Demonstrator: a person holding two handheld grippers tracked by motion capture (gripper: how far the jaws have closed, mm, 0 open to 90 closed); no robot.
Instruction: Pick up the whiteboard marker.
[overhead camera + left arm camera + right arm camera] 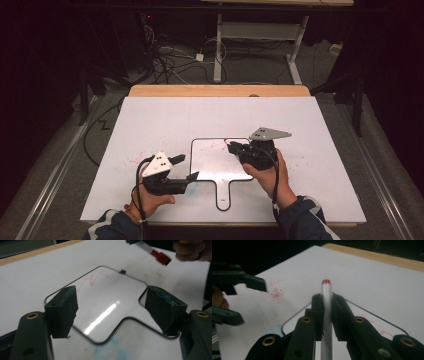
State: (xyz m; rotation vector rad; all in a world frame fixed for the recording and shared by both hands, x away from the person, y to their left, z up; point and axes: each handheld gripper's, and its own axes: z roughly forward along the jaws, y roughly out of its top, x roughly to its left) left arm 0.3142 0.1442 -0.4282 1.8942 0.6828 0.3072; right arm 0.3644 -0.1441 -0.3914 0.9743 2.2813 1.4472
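A small paddle-shaped whiteboard (212, 167) with a thin black rim lies flat at the table's middle, its handle toward me; faint red scribbles (92, 280) mark its far part. My right gripper (232, 146) hovers over the board's far right corner, shut on a white marker (326, 290) with a red end. From the left gripper view the marker's red part (161, 257) shows at top right, beside the hand. My left gripper (186, 167) sits at the board's near left edge, open, with nothing between its pads (62, 311).
The white tabletop (150, 120) carries red specks (135, 160) left of the board and a pale blue smear (112, 350) near its handle. A wooden strip (220, 90) runs along the far edge. Cables and desk legs (218, 55) lie on the floor beyond.
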